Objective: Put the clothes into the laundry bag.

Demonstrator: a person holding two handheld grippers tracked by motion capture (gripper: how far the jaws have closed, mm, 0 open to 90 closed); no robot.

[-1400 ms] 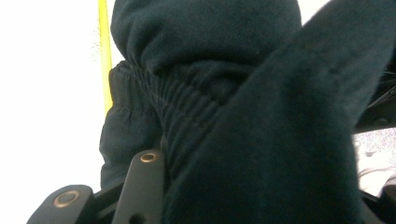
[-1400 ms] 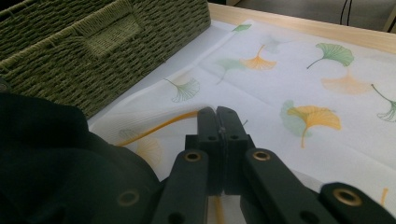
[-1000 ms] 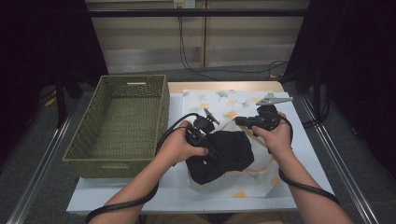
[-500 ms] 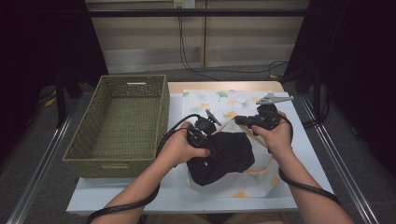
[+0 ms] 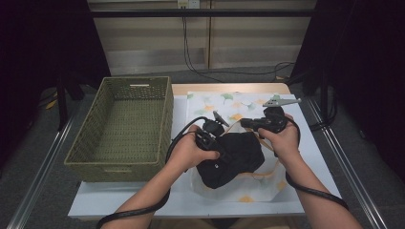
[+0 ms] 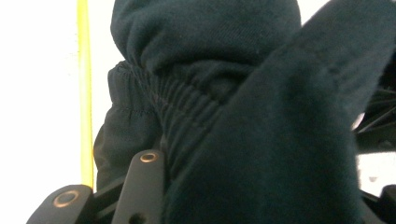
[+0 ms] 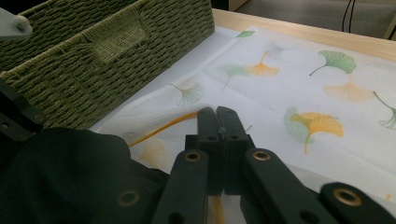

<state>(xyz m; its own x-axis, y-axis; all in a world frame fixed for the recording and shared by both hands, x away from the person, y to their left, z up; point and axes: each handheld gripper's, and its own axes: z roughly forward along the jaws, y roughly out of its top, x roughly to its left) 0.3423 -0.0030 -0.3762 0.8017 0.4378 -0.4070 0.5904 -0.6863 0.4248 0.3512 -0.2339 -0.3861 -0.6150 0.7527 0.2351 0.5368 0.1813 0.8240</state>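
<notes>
A black garment (image 5: 239, 153) lies bunched on a white bag (image 5: 239, 193) printed with ginkgo leaves and trimmed in yellow. My left gripper (image 5: 211, 139) presses into the garment's left side and is shut on a thick fold of it. In the left gripper view the dark cloth (image 6: 233, 93) bulges between the jaws, beside the yellow trim (image 6: 84, 93). My right gripper (image 5: 247, 123) sits at the garment's far right. In the right gripper view its jaws (image 7: 217, 116) are shut on the bag's yellow-trimmed edge (image 7: 163, 128), with the garment (image 7: 60, 172) at lower left.
A green woven basket (image 5: 133, 119) stands to the left of the bag, its wall (image 7: 116, 46) close by in the right gripper view. The leaf-print cloth (image 5: 224, 100) spreads toward the table's far edge. Cables trail from both grippers past the forearms.
My left hand, with the garment in its grip, has edged slightly to the right. The right hand has kept still.
</notes>
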